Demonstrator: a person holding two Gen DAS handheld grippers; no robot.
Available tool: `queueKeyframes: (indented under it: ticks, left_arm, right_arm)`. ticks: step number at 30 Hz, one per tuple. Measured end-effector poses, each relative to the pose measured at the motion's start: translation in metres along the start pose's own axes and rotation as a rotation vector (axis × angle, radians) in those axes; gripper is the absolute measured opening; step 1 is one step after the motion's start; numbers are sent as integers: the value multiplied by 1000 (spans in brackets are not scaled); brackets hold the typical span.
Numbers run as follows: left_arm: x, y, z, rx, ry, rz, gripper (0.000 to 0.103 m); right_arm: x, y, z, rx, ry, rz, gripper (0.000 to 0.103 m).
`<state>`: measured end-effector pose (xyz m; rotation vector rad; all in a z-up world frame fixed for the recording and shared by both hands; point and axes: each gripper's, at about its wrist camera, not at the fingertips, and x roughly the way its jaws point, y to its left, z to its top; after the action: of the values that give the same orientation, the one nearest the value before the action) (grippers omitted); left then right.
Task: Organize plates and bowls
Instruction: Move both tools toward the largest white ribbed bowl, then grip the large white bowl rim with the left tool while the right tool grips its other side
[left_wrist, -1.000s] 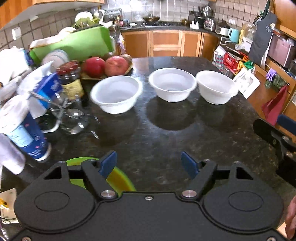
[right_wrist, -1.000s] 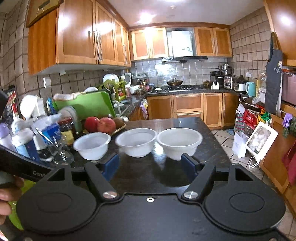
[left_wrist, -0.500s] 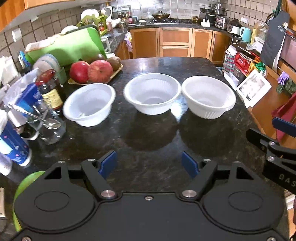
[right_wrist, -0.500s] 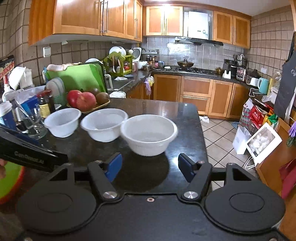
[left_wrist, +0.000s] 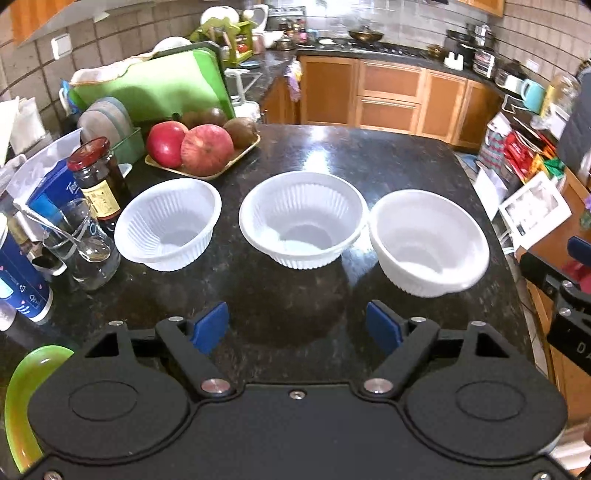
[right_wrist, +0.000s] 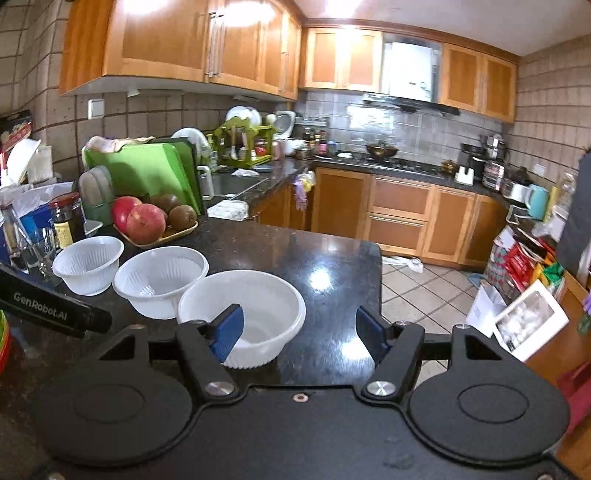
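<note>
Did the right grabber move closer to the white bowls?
Yes. The right gripper has come closer to the bowls; the nearest white bowl on the black counter now sits just behind its left pad.

Home kitchen: wooden cabinets (right_wrist: 207, 40) at eleven o'clock, stove (right_wrist: 402, 164) and range hood (right_wrist: 410, 101) at one, tiled walls.

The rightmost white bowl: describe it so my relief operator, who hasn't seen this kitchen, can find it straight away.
Start at the dark stone counter, where three white bowls stand in a row in front of the fruit tray. The rightmost white bowl ends that row, nearest the counter's open edge, beside the middle bowl. Unlike its two ribbed neighbours, its inside wall is smooth.
</note>
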<state>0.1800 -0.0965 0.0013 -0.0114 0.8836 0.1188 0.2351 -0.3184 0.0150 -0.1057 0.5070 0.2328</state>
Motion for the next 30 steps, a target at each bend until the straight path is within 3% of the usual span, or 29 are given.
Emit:
queueKeyframes:
  ticks: [8,13,30]
  left_arm:
    - [9,-11,12,-42,46,-29,83]
    - [13,-24,22,-25,46,-47,83]
    - [52,-47,37,-61,104,-39,80]
  right_arm:
    - [45,-23,19,160,139,101,72]
    - [72,-28,30,116,169,79,72]
    - [132,-33,35,28,253,169,67]
